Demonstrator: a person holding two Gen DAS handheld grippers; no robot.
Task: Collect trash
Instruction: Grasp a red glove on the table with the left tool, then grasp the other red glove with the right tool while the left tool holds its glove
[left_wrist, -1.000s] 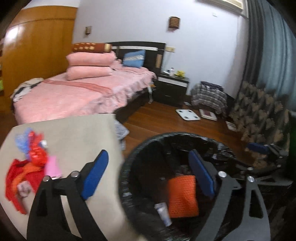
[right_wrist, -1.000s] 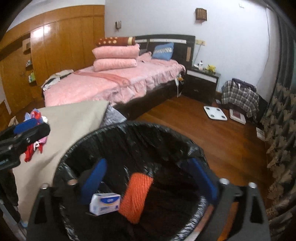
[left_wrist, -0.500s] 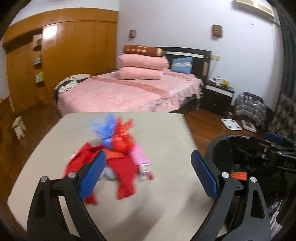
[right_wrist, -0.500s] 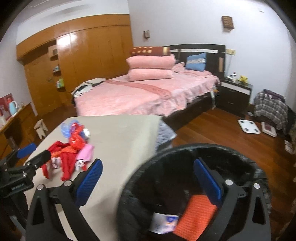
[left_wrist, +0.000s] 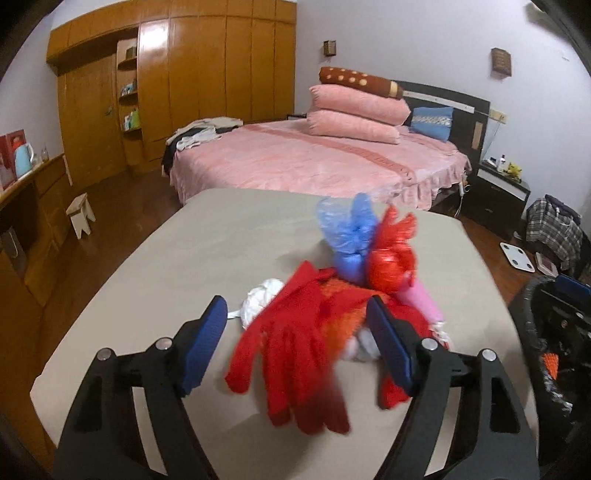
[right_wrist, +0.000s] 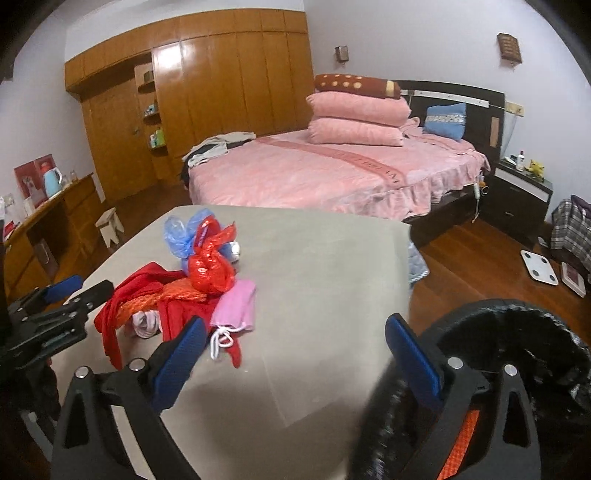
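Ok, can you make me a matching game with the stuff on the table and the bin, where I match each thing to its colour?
Things:
1. glove
2. knotted bag at the back
3. mask
4. bin liner

Colours:
A. pink
B. black
C. red
D. blue

Pairs: 1-C, 2-D, 3-A, 4-B

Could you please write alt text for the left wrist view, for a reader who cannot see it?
The open left gripper, its jaws just narrowing, reaches over a red fabric glove in a trash pile on a beige table. Knotted blue and red plastic bags lie behind; a pink bed beyond.
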